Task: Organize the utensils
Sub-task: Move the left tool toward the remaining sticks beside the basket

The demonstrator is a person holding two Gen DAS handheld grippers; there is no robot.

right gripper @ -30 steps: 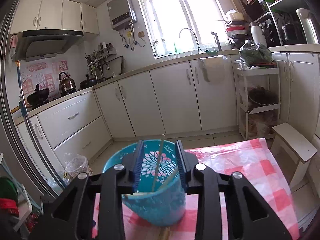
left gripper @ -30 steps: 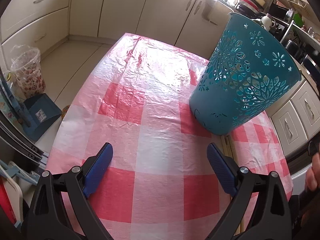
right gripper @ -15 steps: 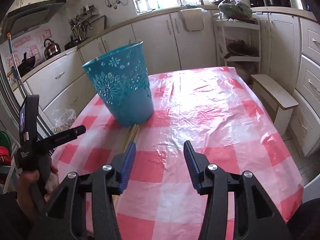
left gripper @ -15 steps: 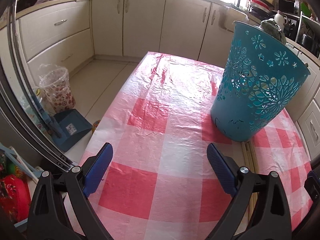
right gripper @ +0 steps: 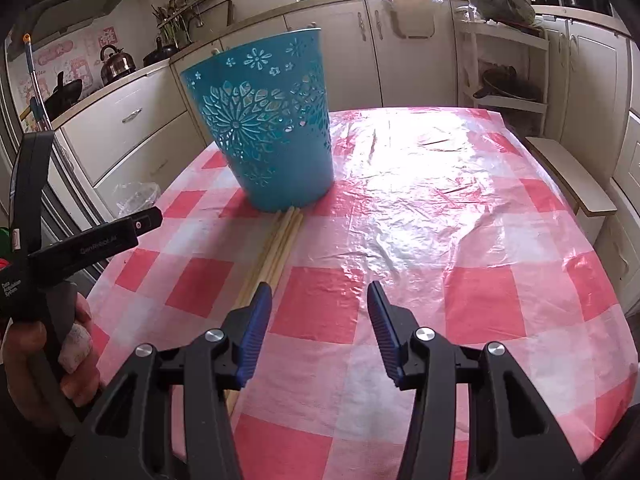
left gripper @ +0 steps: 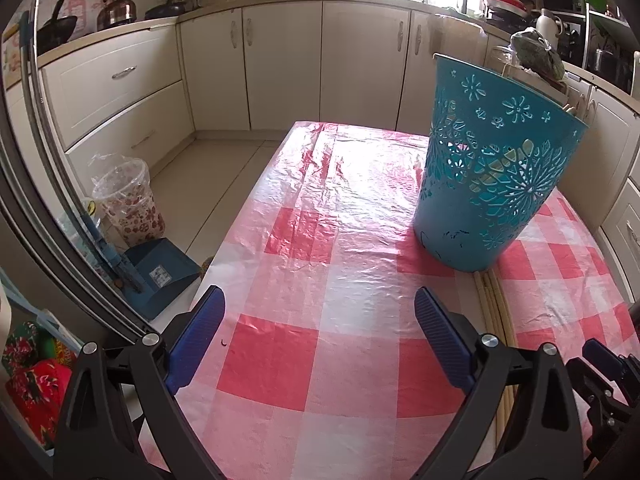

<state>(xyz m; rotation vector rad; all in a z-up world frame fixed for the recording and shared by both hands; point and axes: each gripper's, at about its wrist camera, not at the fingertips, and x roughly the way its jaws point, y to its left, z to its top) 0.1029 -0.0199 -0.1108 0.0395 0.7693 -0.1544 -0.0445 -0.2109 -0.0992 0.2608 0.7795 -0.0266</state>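
Both grippers have drawn back from the teal basket (right gripper: 264, 120), and the right gripper (right gripper: 320, 312), which a second ago stood over its mouth with a chopstick between the fingers, now hangs low above the checked surface (right gripper: 460, 216) with its fingers spread apart and nothing between them. Ahead of those fingers and a little to their left, the basket stands upright on the cloth. A bundle of wooden chopsticks (right gripper: 280, 240) lies flat on the surface, running from the foot of the basket back toward the right gripper and passing just under its left finger (right gripper: 256, 320); the near ends are hidden beneath the gripper body.

The left gripper (left gripper: 320, 328) also hovers over the surface with its fingers released wide, holding nothing. From its view the basket (left gripper: 492, 176) sits ahead and beyond the right finger (left gripper: 440, 336), and pale utensil shapes show through the cut-out pattern in its wall. The chopsticks (left gripper: 490, 300) lie just outside that right finger, reaching the basket's base. The hand (right gripper: 52, 360) gripping the left tool shows at the left edge of the right view.
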